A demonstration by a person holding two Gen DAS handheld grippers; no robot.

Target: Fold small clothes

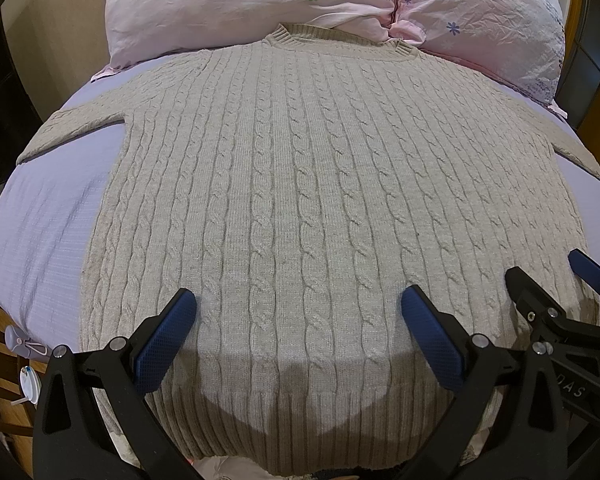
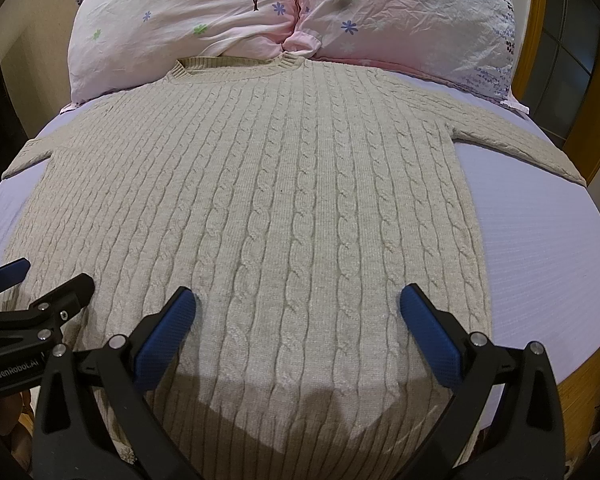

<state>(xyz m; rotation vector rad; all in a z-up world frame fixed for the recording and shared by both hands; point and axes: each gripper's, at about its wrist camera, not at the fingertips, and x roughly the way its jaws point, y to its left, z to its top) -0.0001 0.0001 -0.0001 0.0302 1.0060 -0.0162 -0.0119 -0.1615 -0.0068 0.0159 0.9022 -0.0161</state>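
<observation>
**Sweater spread flat, both grippers poised at the hem**

Left wrist view: a beige cable-knit sweater [image 1: 300, 184] lies flat on the lilac bed sheet [image 1: 40, 220], collar toward 2 pink floral pillows [image 1: 260, 0] and ribbed hem nearest the camera. Both sleeves stretch outward to the sides. The left gripper [image 1: 299, 304] hangs over the lower body of the sweater with its blue pads spread wide, holding nothing. The right gripper [image 1: 548, 276] shows at the right edge, just beside the sweater's right side seam.

Right wrist view: the same sweater [image 2: 284, 200] fills the frame, its right sleeve running off toward the bed's wooden edge. The right gripper [image 2: 298, 304] is likewise wide apart and empty above the knit near the hem. The left gripper [image 2: 48, 276] enters from the left, also empty.

By my reading, folding has not begun: the garment is only laid out. The next move probably calls for pinching a sleeve or side edge with each gripper and carrying it across the body; the thick knit will need a deep bite to avoid slipping.
</observation>
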